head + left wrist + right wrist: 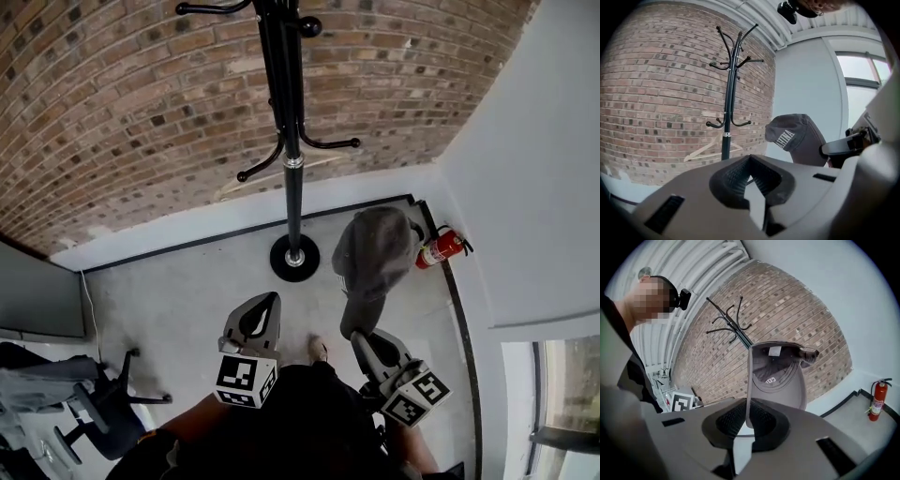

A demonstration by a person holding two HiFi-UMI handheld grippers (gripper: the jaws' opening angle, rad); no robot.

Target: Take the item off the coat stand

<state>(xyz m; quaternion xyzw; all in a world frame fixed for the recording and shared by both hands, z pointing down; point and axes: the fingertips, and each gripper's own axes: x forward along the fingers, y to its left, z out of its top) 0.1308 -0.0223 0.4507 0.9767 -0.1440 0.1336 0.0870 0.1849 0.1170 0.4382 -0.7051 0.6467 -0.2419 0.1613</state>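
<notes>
Grey cap point(375, 248) is off the coat stand point(292, 169), held in the air right of its pole and apart from it, w/ no hook touching it. Long axis runs from brim to crown: brim at the near end, crown pointing away from the person toward the wall corner. In the right gripper view the cap point(780, 376) stands brim-down and crown-up, inside w/ label facing the camera. In the left gripper view its lettered side point(794, 136) shows.

Right hand-held gripper point(356, 333) is clenched on the brim edge. The brim sits thin and edge-on btwn the pads point(746, 420).

Left hand-held gripper point(270, 300) sits lower left of the cap, jaws together w/ nothing btwn them point(750, 176).

Stand base rests on the grey floor point(187, 291) close to the brick wall point(112, 103). White wall point(534, 169) closes the right side. Red fire extinguisher point(441, 248) sits in the corner, just past the cap in the head view. Office chair point(94, 403) is at lower left, well apart. Open floor lies btwn stand base and the person.
</notes>
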